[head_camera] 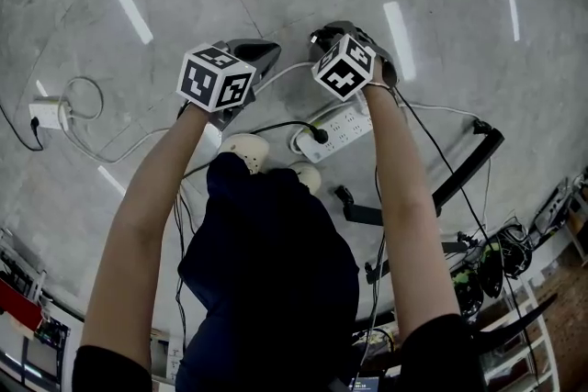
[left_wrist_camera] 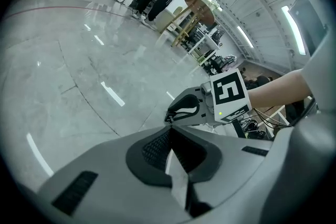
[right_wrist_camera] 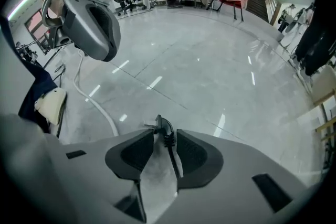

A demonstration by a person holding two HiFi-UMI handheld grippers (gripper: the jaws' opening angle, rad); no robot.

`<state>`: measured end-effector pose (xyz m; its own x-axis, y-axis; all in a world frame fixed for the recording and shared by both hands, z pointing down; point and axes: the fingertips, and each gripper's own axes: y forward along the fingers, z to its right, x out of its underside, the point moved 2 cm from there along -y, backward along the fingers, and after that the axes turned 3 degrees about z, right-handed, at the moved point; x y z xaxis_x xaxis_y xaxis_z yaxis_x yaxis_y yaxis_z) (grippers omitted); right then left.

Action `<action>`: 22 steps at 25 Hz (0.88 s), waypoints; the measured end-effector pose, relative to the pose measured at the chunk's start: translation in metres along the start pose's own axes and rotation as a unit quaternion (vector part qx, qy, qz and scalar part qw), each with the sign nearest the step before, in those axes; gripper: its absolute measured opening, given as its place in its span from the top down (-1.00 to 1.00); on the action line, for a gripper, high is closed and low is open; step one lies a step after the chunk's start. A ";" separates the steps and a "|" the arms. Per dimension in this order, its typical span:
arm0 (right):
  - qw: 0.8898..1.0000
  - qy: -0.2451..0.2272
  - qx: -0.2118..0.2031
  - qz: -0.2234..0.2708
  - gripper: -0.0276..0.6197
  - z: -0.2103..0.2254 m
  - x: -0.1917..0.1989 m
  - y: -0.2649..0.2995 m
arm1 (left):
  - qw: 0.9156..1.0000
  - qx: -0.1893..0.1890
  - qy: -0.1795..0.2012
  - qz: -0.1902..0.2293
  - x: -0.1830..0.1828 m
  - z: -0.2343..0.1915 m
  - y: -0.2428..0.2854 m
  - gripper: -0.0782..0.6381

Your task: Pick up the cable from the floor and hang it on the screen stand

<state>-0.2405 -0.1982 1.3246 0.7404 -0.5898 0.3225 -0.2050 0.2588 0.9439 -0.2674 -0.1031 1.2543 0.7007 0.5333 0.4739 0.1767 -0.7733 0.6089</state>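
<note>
Both grippers are held up over the grey floor. The right gripper point(right_wrist_camera: 160, 132) pinches the plug end of the black cable point(right_wrist_camera: 167, 140), which hangs clear of the floor. The left gripper point(left_wrist_camera: 169, 132), at its 9 o'clock, is pressed together with nothing in it. A white power strip point(head_camera: 344, 128) lies at 6 o'clock below, with a black stand leg point(head_camera: 482, 151) at 4 o'clock.

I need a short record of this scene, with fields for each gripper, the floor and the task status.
right gripper: shut on the black cable near its plug
left gripper: jaws together, nothing between them
floor: white power strip, white cable
task status: black cable lifted, not yet hung
</note>
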 end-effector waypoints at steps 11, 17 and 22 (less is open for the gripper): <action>1.000 -0.001 0.000 -0.006 0.56 -0.003 0.000 0.001 | 1.000 -0.002 -0.022 -0.003 0.013 -0.001 0.006 0.76; 0.999 0.037 0.007 0.007 0.58 -0.006 0.002 -0.009 | 1.000 -0.003 -0.028 -0.003 0.010 0.003 -0.001 0.76; 0.998 0.055 0.014 0.017 0.58 -0.006 -0.001 -0.035 | 0.998 -0.017 -0.059 0.008 0.006 0.008 -0.017 0.76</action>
<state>-0.2303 -0.2021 1.2908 0.7979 -0.4940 0.3454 -0.2469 0.2549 0.9349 -0.2607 -0.0896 1.2421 0.7801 0.4755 0.4067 0.1430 -0.7683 0.6239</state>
